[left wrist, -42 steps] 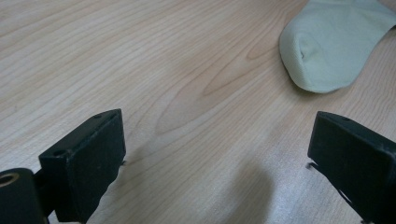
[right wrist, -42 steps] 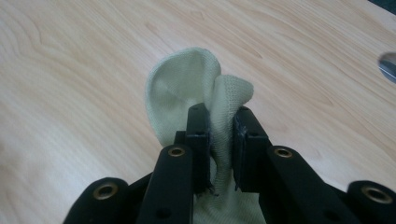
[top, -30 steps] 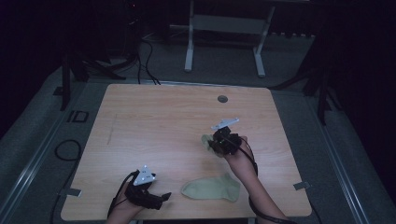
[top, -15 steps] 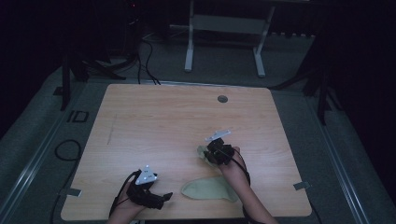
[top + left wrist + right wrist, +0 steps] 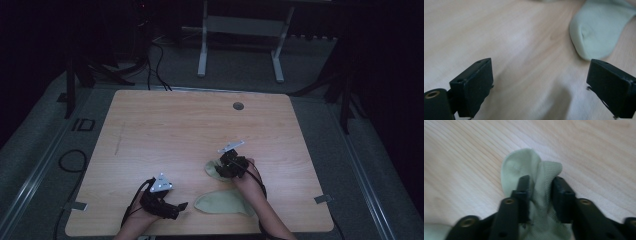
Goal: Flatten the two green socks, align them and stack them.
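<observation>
Two pale green socks lie on the wooden table (image 5: 170, 125). One sock (image 5: 223, 203) lies flat near the front edge; its toe (image 5: 599, 27) shows up right in the left gripper view. The other sock (image 5: 212, 170) is bunched on the table under my right gripper (image 5: 220, 169). In the right gripper view a fold of this sock (image 5: 520, 167) stands between the jaws of my right gripper (image 5: 541, 185), which have just been opening and hold it loosely. My left gripper (image 5: 182, 205) rests open near the front edge, left of the flat sock, its jaws (image 5: 541, 87) wide apart over bare wood.
A round grommet hole (image 5: 238, 106) sits at the table's far edge. Behind the table a metal stand (image 5: 240, 45) and cables (image 5: 155, 60) lie on the dark floor. The person's forearms enter from the bottom edge.
The right gripper has sunk with the sock down onto the table and drifted a little left. The left gripper has stayed put.
</observation>
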